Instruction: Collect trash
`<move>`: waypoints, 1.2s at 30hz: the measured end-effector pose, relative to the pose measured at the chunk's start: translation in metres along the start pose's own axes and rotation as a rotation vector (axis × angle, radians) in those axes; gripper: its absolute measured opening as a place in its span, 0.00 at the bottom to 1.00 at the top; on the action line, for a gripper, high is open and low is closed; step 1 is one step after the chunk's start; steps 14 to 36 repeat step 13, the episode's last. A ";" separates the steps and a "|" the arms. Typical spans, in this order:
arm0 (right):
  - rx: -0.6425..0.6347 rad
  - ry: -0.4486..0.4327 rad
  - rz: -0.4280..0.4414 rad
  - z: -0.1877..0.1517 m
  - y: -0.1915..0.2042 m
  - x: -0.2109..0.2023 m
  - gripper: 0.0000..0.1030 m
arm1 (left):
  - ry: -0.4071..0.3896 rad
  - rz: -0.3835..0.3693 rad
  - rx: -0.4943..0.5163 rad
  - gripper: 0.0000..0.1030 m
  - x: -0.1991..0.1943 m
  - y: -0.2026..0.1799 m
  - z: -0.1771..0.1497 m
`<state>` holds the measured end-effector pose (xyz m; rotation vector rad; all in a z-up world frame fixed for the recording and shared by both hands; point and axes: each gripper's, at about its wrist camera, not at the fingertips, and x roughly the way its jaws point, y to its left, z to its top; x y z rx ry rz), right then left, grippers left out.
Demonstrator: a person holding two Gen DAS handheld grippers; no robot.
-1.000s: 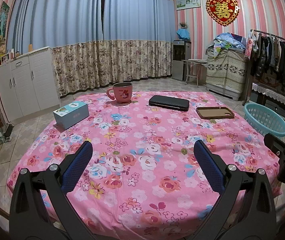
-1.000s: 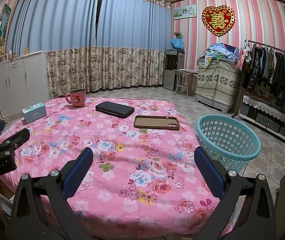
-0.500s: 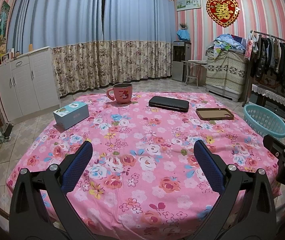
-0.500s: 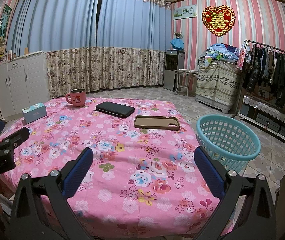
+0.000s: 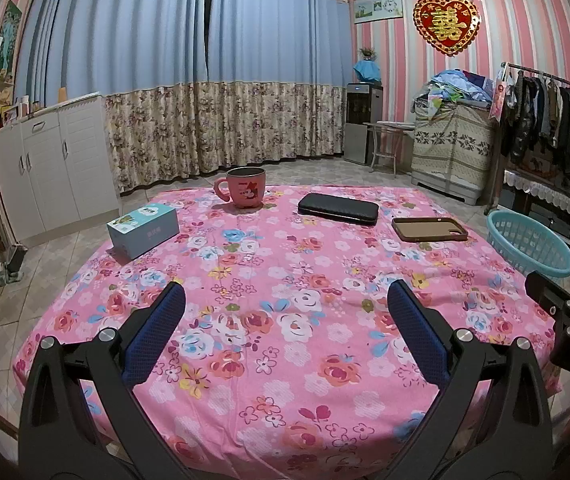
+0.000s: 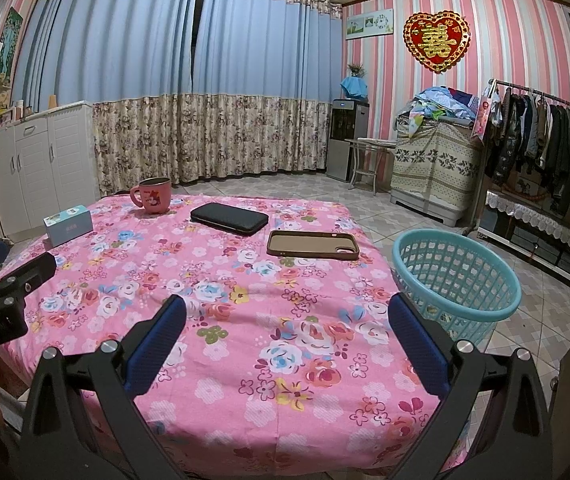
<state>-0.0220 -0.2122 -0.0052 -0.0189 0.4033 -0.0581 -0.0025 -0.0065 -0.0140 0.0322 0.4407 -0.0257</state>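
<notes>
A light blue box (image 5: 143, 230) lies at the table's left, also in the right wrist view (image 6: 68, 225). A teal mesh basket (image 6: 456, 280) stands on the floor right of the table, also in the left wrist view (image 5: 529, 247). My left gripper (image 5: 285, 308) is open and empty above the near part of the pink floral tablecloth (image 5: 285, 272). My right gripper (image 6: 285, 320) is open and empty above the near right part of the cloth (image 6: 245, 320). Each gripper shows at the edge of the other's view.
A pink mug (image 5: 244, 193), a black case (image 5: 338, 209) and a brown phone case (image 5: 429, 229) lie on the far half of the table. White cabinets (image 5: 49, 168) stand left. A clothes rack (image 6: 545, 140) and a covered chest (image 6: 433, 168) stand right.
The left wrist view has drifted very slightly, so the basket sits a little lower and closer in it. Both grippers stay open and empty; nothing on the table has moved.
</notes>
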 end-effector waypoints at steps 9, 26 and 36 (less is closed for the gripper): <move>-0.001 -0.001 -0.001 0.000 0.000 0.000 0.96 | -0.002 0.003 0.000 0.95 0.001 0.000 0.000; -0.001 0.000 -0.001 0.001 -0.002 -0.001 0.96 | -0.002 -0.004 -0.005 0.95 0.000 -0.001 0.001; -0.001 0.000 -0.001 0.001 -0.002 -0.001 0.96 | -0.002 -0.004 -0.005 0.95 0.000 -0.001 0.001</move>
